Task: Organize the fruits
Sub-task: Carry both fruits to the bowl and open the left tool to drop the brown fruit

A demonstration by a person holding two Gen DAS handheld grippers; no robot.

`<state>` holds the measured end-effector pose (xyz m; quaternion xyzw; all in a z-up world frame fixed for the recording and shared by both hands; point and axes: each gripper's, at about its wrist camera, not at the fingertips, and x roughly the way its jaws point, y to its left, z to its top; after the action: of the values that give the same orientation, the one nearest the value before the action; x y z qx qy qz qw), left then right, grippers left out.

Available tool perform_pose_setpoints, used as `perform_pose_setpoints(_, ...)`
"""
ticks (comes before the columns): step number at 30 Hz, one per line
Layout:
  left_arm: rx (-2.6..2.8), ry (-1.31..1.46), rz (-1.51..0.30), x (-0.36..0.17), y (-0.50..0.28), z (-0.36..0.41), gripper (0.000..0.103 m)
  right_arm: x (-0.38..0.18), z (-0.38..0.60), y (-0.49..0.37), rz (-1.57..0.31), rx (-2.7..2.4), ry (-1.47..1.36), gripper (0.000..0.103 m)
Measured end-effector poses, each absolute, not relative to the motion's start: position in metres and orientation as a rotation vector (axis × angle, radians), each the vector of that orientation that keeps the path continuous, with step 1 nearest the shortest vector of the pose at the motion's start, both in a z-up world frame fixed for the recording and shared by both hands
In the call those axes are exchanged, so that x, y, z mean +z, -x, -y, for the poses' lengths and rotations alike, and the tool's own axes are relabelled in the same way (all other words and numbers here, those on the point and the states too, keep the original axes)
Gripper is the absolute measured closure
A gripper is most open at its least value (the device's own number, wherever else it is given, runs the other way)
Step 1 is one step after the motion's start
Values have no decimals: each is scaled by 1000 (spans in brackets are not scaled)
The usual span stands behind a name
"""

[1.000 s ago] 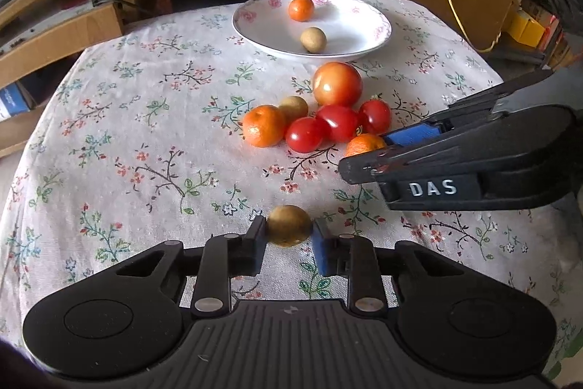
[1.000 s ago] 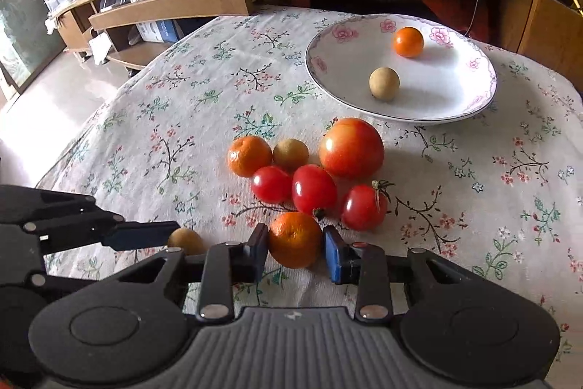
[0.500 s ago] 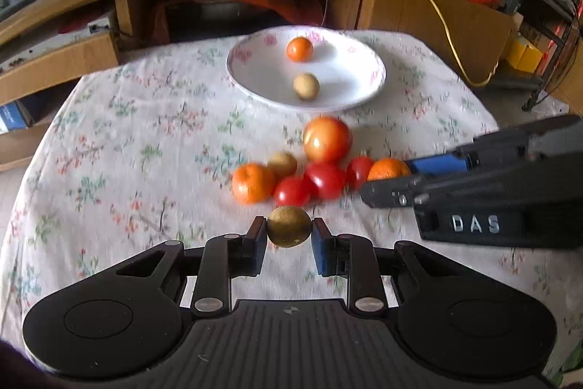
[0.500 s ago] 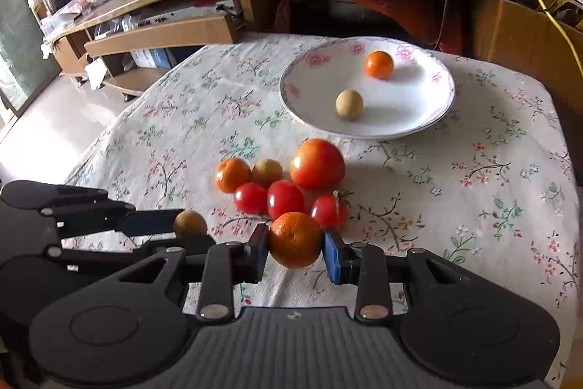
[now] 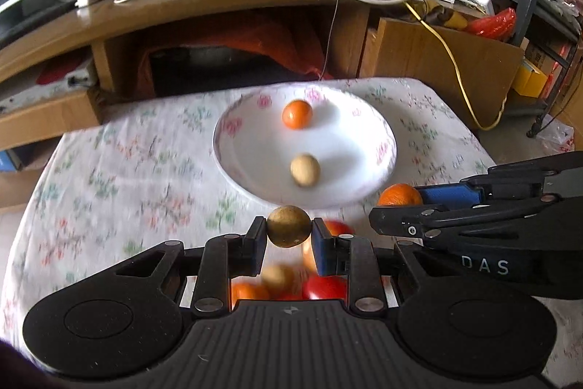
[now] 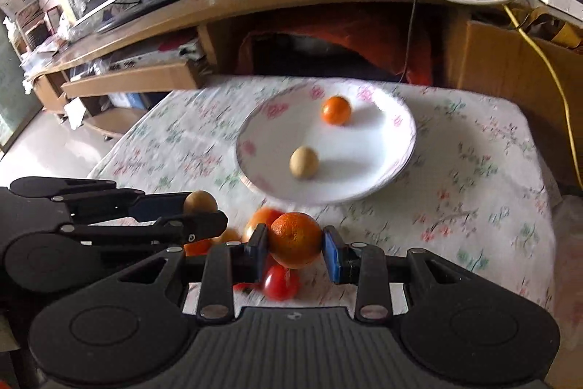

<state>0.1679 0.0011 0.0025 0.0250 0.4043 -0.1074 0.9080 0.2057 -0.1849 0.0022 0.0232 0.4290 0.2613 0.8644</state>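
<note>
While carrying, both grippers full: left gripper (image 5: 289, 240) clamped on brown fruit (image 5: 289, 226), right gripper (image 6: 295, 251) on orange (image 6: 295, 240), above tomatoes (image 6: 278, 281). Next, likely: ahead to plate (image 6: 400, 148) at 12 o'clock, lower, release.

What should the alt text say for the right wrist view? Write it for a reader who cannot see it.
The right hand-held gripper holds an orange above a floral tablecloth, short of a white plate that carries a small orange fruit and a tan round fruit. At left, the left hand-held gripper holds a brownish fruit; tomatoes lie below.
</note>
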Motion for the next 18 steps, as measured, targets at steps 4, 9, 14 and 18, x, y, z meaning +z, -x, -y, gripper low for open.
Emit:
perform_pose_setpoints(4, -220, -61, -828, 0, -183, 3, 71, 2, 187, -225, -891, 532, -50, 71)
perform_pose_setpoints(9, -211, -71, -830, -5, -197, 6, 71, -4, 185, -242, -892, 520, -41, 71)
perform_pose_setpoints(14, -202, -86, -824, -8, -211, 8, 71, -8, 184, -258, -888, 516, -30, 71)
perform_pose_setpoints(18, -196, -104, -823, -13, -220, 13, 71, -14, 183, -271, -891, 508, -28, 71)
